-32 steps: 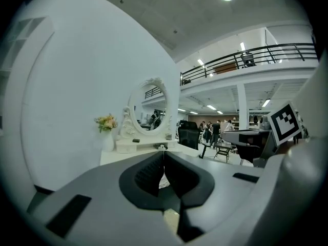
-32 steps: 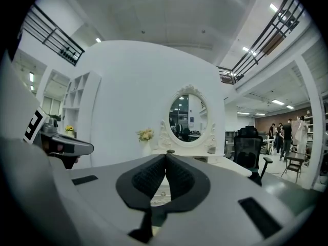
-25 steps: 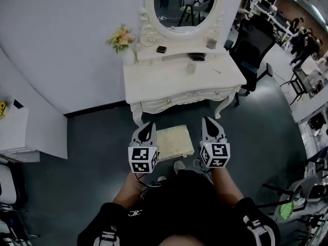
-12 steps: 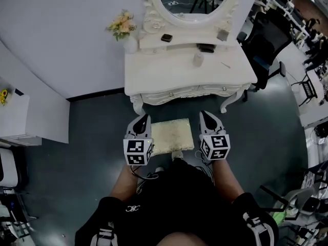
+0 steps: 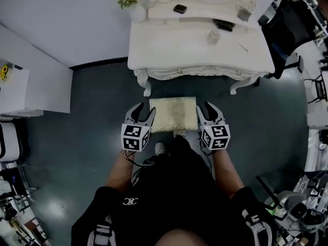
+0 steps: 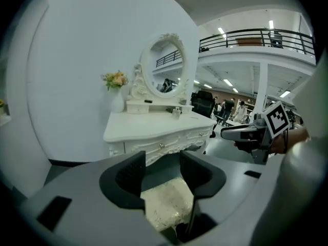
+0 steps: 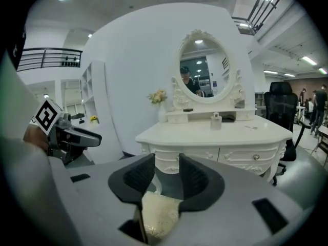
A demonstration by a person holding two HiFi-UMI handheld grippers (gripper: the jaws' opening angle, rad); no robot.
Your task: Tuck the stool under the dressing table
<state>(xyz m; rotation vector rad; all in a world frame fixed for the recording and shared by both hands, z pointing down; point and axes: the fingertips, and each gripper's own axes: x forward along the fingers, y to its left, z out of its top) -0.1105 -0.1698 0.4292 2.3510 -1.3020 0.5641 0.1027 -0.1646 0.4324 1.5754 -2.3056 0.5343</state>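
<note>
Dark floor [image 5: 92, 111] by the bench [image 5: 169, 50], stool [image 5: 173, 114] not tucked under yet.
The stool stands just in front of the bench, lined up with the gap between the bench legs so it can slide straight in. The left gripper [image 5: 143, 111] and right gripper [image 5: 206, 109] sit at its two sides, at the end farthest from the bench. Both are open with the stool's edge between the jaws, probably so the push stays even.

Even indoor ceiling light, soft shadows; sharp centre, strong fisheye warping, dark vignetted edges.
</note>
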